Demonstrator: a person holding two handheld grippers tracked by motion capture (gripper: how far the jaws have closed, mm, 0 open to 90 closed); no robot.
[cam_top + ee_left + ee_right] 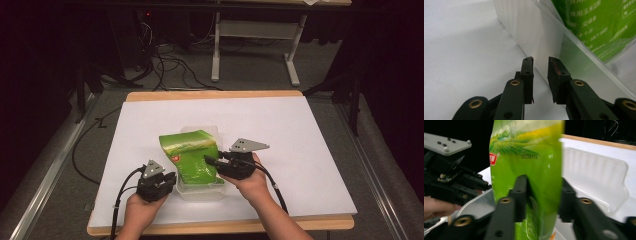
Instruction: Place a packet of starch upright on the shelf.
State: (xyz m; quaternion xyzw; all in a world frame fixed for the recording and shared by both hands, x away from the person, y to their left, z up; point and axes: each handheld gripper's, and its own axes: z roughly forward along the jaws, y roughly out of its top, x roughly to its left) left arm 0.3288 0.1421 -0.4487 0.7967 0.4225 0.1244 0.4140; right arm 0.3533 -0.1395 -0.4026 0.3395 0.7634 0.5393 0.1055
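Note:
A green snack bag stands tilted in a clear plastic tub near the front of the white tabletop. My right gripper comes at the bag from the right. In the right gripper view its jaws sit on either side of the bag and pinch its lower part, with the tub behind. My left gripper rests at the tub's front left corner. In the left gripper view its jaws stand apart with nothing between them, just short of the tub wall, and the bag shows through it.
The tabletop's wooden edge runs along the front. Beyond the table are a white desk frame and loose cables on the grey floor. Black cables trail from both grippers toward the front.

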